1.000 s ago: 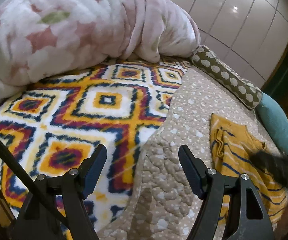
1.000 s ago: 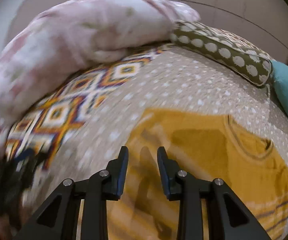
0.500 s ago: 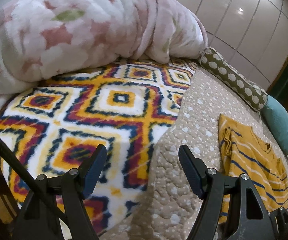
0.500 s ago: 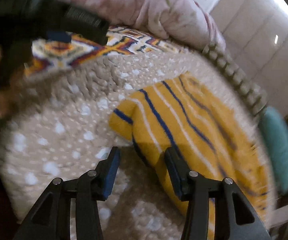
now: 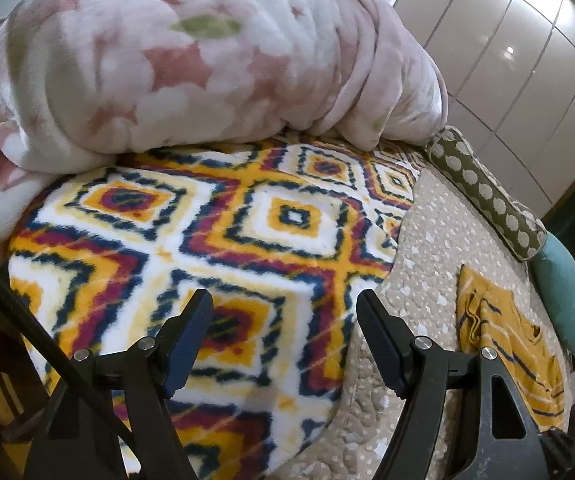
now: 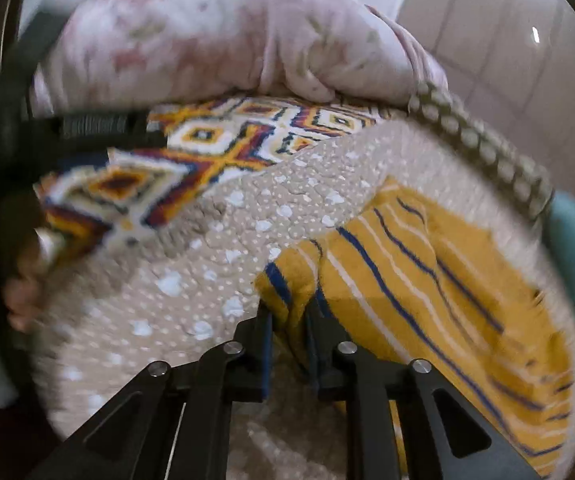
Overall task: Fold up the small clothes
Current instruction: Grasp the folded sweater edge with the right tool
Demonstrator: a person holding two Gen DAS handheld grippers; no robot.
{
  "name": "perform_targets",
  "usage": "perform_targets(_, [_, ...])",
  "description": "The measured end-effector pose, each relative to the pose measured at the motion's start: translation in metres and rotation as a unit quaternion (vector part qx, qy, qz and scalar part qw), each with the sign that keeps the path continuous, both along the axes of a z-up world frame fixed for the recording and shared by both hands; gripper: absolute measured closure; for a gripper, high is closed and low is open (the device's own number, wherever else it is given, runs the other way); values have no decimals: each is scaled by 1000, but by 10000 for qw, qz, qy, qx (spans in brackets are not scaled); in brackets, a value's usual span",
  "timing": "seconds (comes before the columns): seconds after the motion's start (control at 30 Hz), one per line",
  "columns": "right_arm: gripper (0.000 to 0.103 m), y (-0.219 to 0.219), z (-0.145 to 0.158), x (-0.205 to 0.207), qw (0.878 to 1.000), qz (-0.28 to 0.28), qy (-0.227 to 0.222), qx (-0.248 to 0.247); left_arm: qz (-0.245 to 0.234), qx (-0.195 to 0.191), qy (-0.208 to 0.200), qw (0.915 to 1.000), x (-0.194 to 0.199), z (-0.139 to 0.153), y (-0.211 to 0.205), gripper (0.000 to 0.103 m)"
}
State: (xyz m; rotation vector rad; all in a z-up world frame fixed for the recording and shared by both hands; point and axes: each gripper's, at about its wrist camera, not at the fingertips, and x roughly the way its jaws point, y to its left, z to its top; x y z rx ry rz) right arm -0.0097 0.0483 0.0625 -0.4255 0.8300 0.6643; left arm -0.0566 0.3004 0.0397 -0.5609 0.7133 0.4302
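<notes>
Right gripper (image 6: 289, 316) has its jaws closing on the near sleeve corner of the yellow striped top (image 6: 439, 280); a fold of that cloth stands between the two pads, and in the blurred right wrist view they seem to press on it. From there the top spreads away toward two o'clock, flat on the beige dotted quilt (image 6: 191, 280), with blue and white stripes running along it. At nine o'clock in that view a blurred hand (image 6: 19, 300) shows at the edge of the quilt.

Left gripper (image 5: 283, 344) is spread wide with nothing between its pads, hanging over the place where the bright diamond-patterned blanket (image 5: 207, 232) meets the quilt (image 5: 427, 248). A black cable (image 5: 39, 336) crosses the view at eight o'clock. In the left wrist view the top (image 5: 507, 344) lies at three o'clock, well apart from this gripper, its sleeve bunched at the near side.

Farther off, at two o'clock, an olive dotted bolster (image 5: 487, 196) runs along the far side of the quilt, and a teal cushion (image 5: 563, 292) lies just beside its end. At twelve o'clock a heaped pink floral comforter (image 5: 191, 60) rests on the far part of the patterned blanket. Behind it, at one o'clock, stand pale glossy wardrobe doors (image 5: 507, 40).
</notes>
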Motion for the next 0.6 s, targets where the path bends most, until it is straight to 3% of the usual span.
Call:
perform_targets(0.1, [81, -32, 15, 1, 9972, -241, 304, 637, -53, 52, 21, 10000, 1, 0, -3, 30])
perform_targets(0.2, [79, -54, 14, -12, 9971, -457, 204, 582, -65, 47, 0, 10000, 2, 1, -6, 30])
perform_targets(0.27, [62, -58, 9, -18, 9985, -414, 82, 342, -65, 53, -6, 10000, 2, 1, -8, 30])
perform_targets(0.33, [52, -56, 1, -24, 9996, -240, 0, 114, -68, 81, 26, 9999, 3, 0, -9, 30])
perform_targets(0.43, [45, -36, -13, -44, 9977, 137, -468, -474, -77, 65, 53, 9999, 4, -2, -9, 30])
perform_targets(0.53, [45, -5, -39, -64, 9776, 476, -1383, -1514, -56, 46, 28, 10000, 3, -1, -7, 30])
perform_targets(0.6, [48, 11, -50, -67, 9627, 529, -1855, -1896, -34, 26, 7, 10000, 2, 0, -5, 30])
